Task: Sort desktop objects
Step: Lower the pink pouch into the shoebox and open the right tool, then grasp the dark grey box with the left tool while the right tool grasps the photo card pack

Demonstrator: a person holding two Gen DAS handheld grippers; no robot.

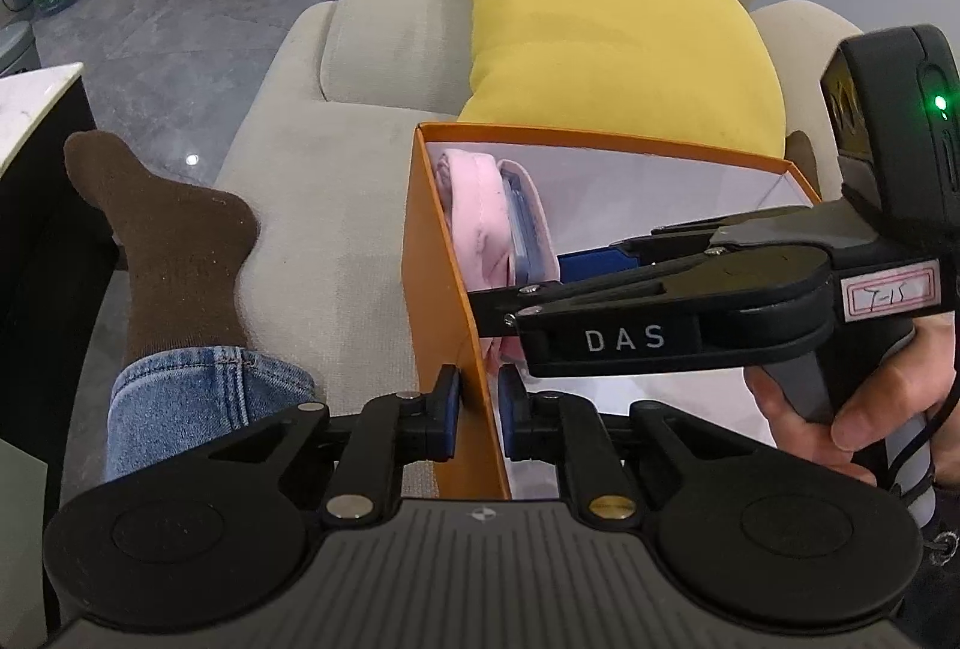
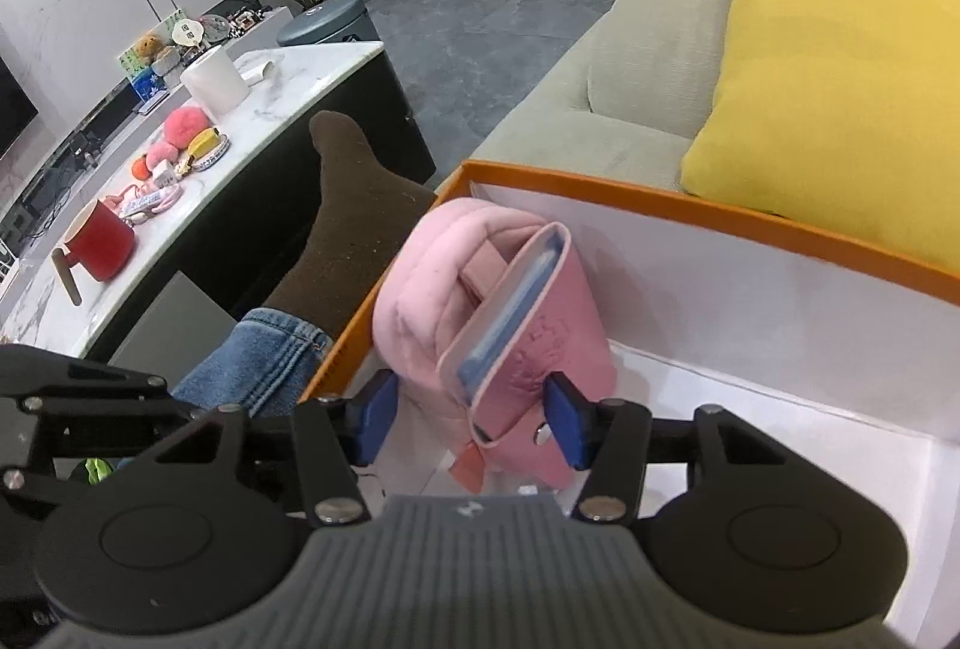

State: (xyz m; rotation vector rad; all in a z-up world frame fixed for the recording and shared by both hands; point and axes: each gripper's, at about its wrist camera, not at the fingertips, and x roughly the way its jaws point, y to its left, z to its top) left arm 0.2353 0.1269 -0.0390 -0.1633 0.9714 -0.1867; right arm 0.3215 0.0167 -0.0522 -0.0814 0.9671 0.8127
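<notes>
An orange box (image 1: 438, 259) with a white inside sits on the sofa. My left gripper (image 1: 480, 409) is shut on its near side wall, one blue pad on each face. Inside the box, at its left end, lies a pink pouch (image 2: 534, 325) with a blue item tucked in it, leaning on a pink padded piece (image 2: 408, 301). My right gripper (image 2: 471, 421) reaches into the box, open, with the pouch between its pads; the right pad is against the pouch and the left pad stands just off it. The left wrist view shows the right gripper (image 1: 540, 283) from the side, beside the pouch (image 1: 480, 223).
A yellow cushion (image 2: 840, 78) leans behind the box on the beige sofa (image 1: 312, 205). A leg in jeans and a brown sock (image 1: 180, 241) stretches left of the box. A marble table (image 2: 288, 108) carries a red mug (image 2: 99, 241), a paper roll (image 2: 213, 78) and small toys.
</notes>
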